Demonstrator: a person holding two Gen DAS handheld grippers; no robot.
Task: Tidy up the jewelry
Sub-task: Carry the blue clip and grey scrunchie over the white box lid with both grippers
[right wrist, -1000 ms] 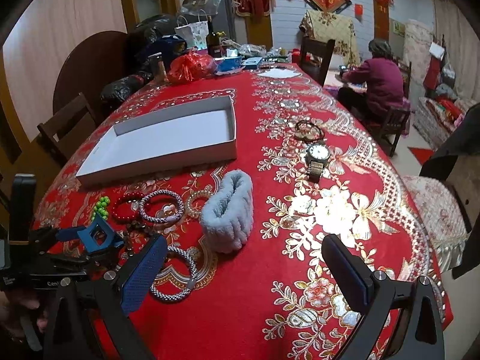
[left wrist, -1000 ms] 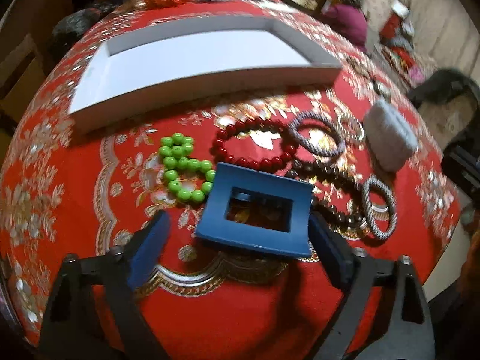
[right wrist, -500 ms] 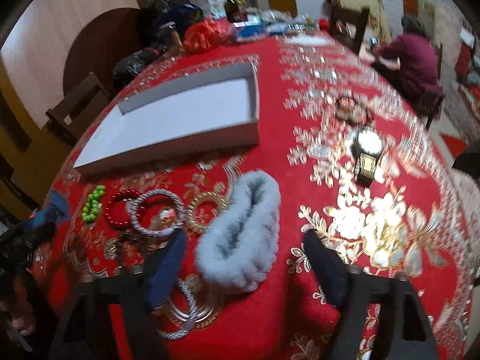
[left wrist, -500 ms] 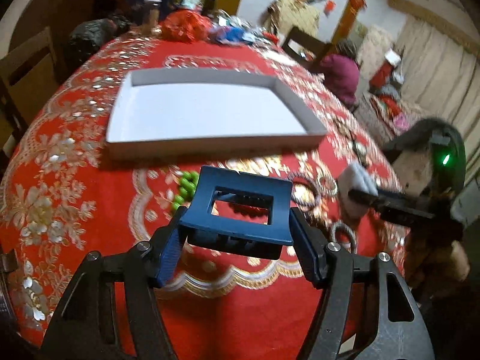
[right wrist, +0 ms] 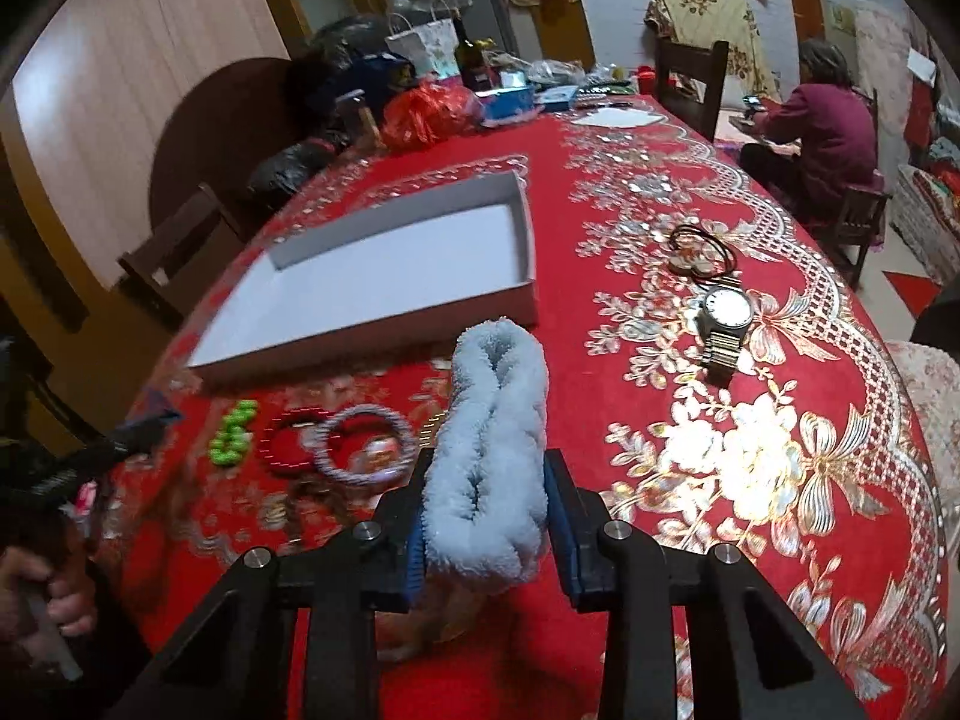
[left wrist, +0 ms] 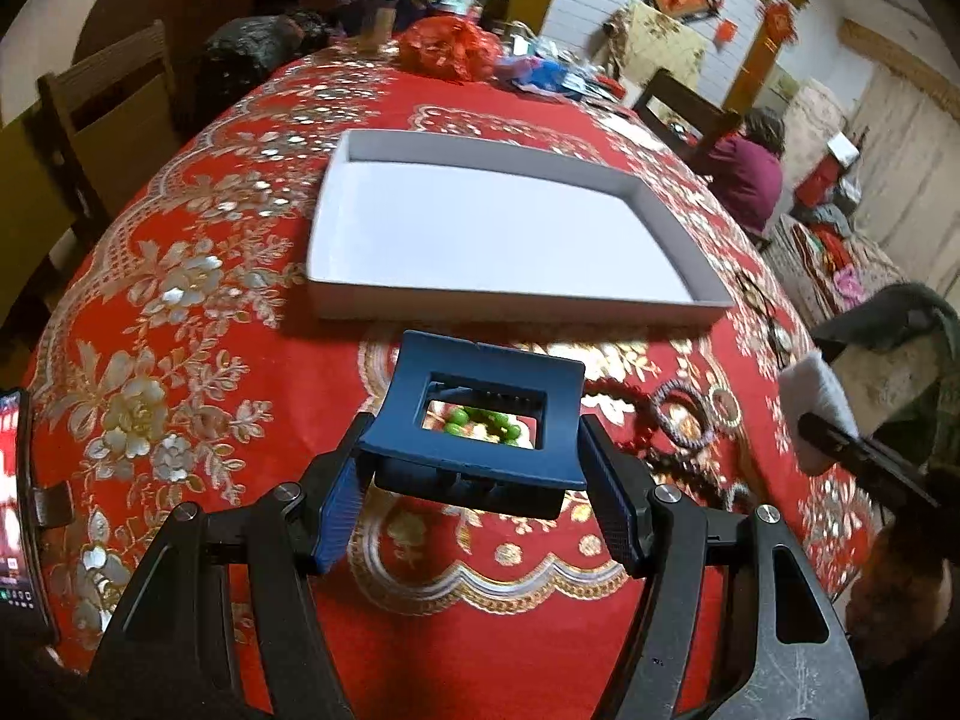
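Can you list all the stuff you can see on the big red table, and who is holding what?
hair clip: 1, dark blue, held up off the table in the left tool
fluffy scrunchie: 1, light blue, between the right tool's closing jaws
box: 1, white, shallow, nothing inside, middle of the table
bead bracelet: 1, green, in front of the box
bead bracelet: 1, dark red, beside the green one
cord bracelet: 1, grey-purple, beside the red one
watch: 1, silver, right of the box
thin hair ties: a few, black, beyond the watch
tablecloth: 1, red with gold flowers
left tool: 1, black with blue pads
right tool: 1, black with blue pads
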